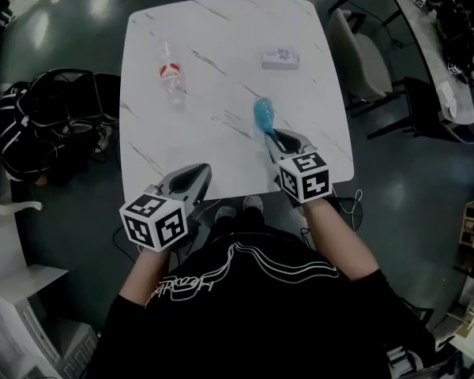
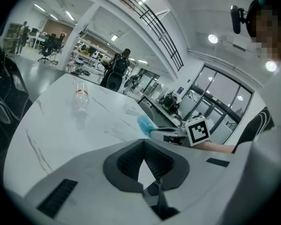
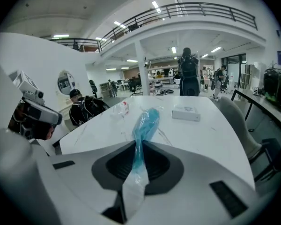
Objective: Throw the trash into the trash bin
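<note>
While left gripper is closed, right gripper pinches blue wrapper

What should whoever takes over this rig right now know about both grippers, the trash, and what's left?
Left gripper: shut, empty, by the table's near edge.
Right gripper: shut on the blue plastic wrapper, over the table.
On the table: clear bottle with a red label, far left; small white box, far right.
Done: wrapper gripped.
Left: bin the wrapper, then probably the bottle and box. No trash bin shows in any view.
</note>
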